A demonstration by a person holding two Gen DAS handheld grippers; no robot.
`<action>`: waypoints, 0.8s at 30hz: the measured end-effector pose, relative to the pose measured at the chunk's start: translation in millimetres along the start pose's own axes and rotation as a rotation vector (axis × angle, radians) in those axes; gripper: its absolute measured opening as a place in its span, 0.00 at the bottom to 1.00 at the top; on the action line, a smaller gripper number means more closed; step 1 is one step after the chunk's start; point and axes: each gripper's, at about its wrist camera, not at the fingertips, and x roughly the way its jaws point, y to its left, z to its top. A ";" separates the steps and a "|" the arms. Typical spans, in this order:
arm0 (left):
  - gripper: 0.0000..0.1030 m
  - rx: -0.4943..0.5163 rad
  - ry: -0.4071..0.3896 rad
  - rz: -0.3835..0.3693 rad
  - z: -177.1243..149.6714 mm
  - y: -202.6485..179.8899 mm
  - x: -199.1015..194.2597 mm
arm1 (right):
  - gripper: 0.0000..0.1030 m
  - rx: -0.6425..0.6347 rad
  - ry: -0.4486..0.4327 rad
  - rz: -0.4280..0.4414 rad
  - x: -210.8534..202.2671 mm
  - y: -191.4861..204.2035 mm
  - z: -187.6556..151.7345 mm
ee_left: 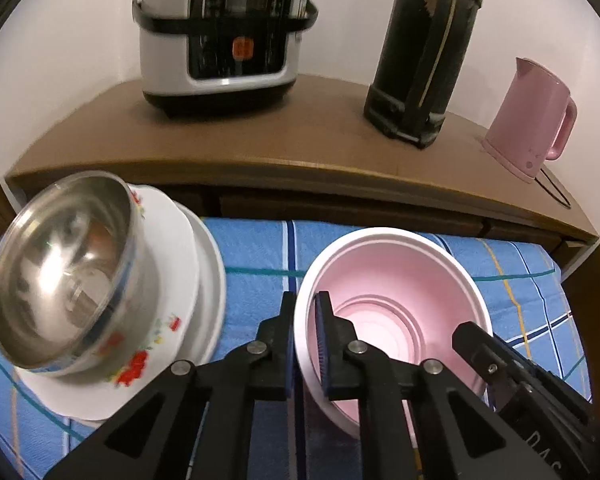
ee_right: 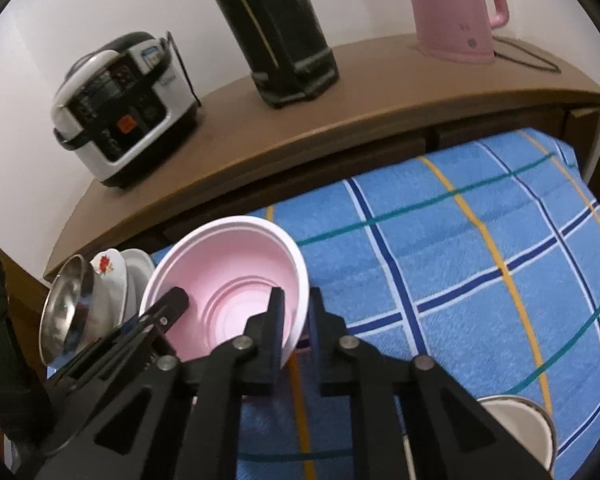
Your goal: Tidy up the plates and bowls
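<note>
A: Pink bowl (ee_left: 396, 304) position?
B: On the blue checked cloth (ee_right: 460, 240), beside the steel bowl (ee_left: 60, 276) stacked on plates (ee_left: 180, 280).
A: Jaws?
B: Left gripper (ee_left: 306, 344) and right gripper (ee_right: 296, 328) both clamped on the pink bowl's rim, opposite sides.

Both cameras sit on hand-held grippers, tilted down and forward, close above the blue checked cloth (ee_left: 260, 248). The left wrist view has the pink bowl (ee_left: 396, 280) at lower centre; the right wrist view has it lower left. Both share the wooden counter (ee_right: 340, 100) across the upper frame.
</note>
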 end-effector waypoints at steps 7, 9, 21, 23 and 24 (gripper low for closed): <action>0.10 0.015 -0.041 0.011 -1.5 4.3 -25.0 | 0.11 -0.020 -0.020 0.037 -17.7 6.6 -5.1; 0.10 0.019 -0.054 0.011 -3.8 6.4 -34.5 | 0.11 -0.030 -0.020 0.043 -22.7 8.5 -8.6; 0.10 0.018 -0.049 0.032 -31.2 17.8 -58.6 | 0.11 -0.064 -0.004 0.083 -46.2 14.2 -36.0; 0.10 0.014 -0.050 0.036 -35.9 20.4 -61.9 | 0.11 -0.077 -0.008 0.084 -50.7 16.4 -40.3; 0.10 0.012 -0.050 0.039 -38.0 21.5 -63.4 | 0.11 -0.082 -0.009 0.086 -52.7 17.8 -42.4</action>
